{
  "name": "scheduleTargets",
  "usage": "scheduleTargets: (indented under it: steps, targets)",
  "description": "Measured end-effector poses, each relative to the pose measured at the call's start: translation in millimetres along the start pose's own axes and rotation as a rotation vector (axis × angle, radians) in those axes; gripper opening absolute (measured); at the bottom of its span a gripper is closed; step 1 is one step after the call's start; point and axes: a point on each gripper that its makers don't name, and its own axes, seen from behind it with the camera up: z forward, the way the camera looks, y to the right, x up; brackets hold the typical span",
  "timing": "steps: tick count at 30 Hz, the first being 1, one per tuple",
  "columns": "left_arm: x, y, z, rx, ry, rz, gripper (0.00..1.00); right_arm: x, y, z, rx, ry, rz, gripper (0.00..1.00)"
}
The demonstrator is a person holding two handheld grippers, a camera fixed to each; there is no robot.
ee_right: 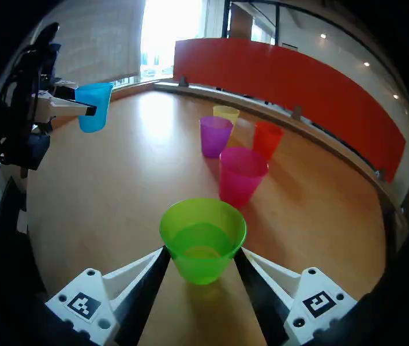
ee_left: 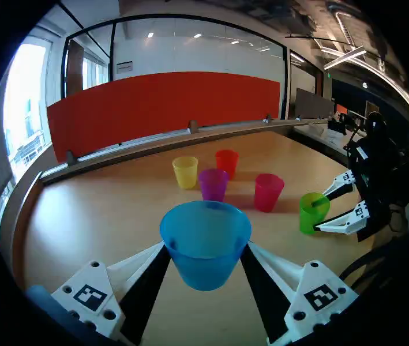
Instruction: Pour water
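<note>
1. Right gripper (ee_right: 203, 252) is clamped on the translucent green plastic cup (ee_right: 203, 230). Both fingers press its side walls below the rim, dead centre of the right gripper view.
2. Looks like water (ee_right: 201, 247) sits low inside, so a light load but a sloshy one. My read is thin, springy plastic: it will buckle if squeezed hard and slide if wet. Mid-wall under the flared rim is the sensible hold, and that's where the fingers are.
3. Left gripper (ee_left: 205, 256) is likewise closed on the translucent blue plastic cup (ee_left: 205, 236). From the right gripper view it sits out at 10 o'clock, well apart from the green one. I can make out no water in it, so it is probably the receiver.
4. Up at 12 o'clock comes the pink plastic cup (ee_right: 241, 176), nearest the green one. Beyond it are the purple plastic cup (ee_right: 214, 135), the orange-red plastic cup (ee_right: 266, 139) and the yellow plastic cup (ee_right: 226, 112).
5. All four stand upright on the pale wooden table (ee_right: 117, 184), with the long red wall panel (ee_right: 296, 75) behind.
</note>
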Motion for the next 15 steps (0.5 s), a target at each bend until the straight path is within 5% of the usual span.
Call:
scheduleTargets:
  steps: [15]
  targets:
    - [-0.6, -0.8, 0.2, 0.002, -0.003, -0.002, 0.81, -5.4, 0.8, 4.5, 0.006, -0.011, 0.004, 0.84]
